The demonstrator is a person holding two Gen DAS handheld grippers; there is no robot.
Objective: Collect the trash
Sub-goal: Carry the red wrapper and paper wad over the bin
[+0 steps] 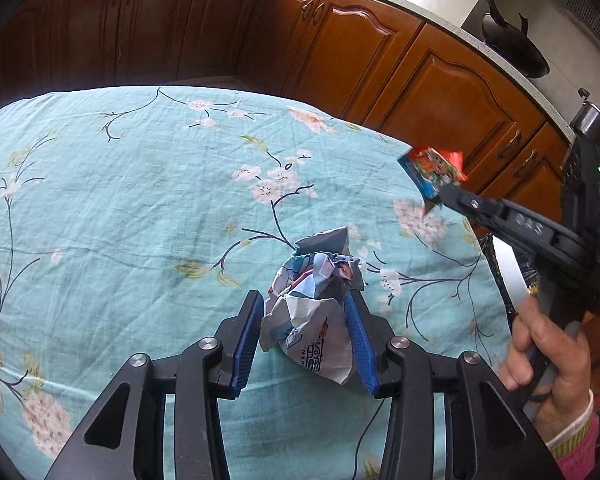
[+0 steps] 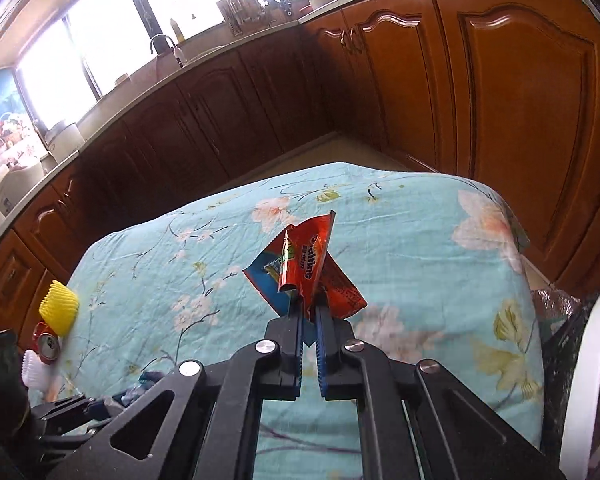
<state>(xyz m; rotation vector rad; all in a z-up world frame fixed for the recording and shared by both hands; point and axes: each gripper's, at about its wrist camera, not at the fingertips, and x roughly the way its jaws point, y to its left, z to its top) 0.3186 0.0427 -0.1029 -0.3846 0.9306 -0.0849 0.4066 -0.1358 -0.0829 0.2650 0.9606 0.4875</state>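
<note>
A crumpled white and blue paper wrapper (image 1: 308,320) lies on the turquoise flowered tablecloth (image 1: 140,200). My left gripper (image 1: 303,298) stands around it, jaws partly apart. The right blue pad touches the paper, and the left pad sits right beside it without visibly pressing. An orange-red and blue snack wrapper (image 2: 312,264) hangs above the cloth, pinched at its lower end by my right gripper (image 2: 309,312), which is shut on it. In the left wrist view that snack wrapper (image 1: 432,172) and the right gripper (image 1: 440,200) are over the table's right edge, with a person's hand (image 1: 548,356) on the handle.
A yellow foam net (image 2: 59,306), a red can (image 2: 48,344) and a white foam piece (image 2: 34,372) sit at the table's left edge. A bin with a white rim (image 2: 592,360) and a black liner (image 2: 560,320) stands to the right. Wooden cabinets (image 1: 440,92) lie beyond.
</note>
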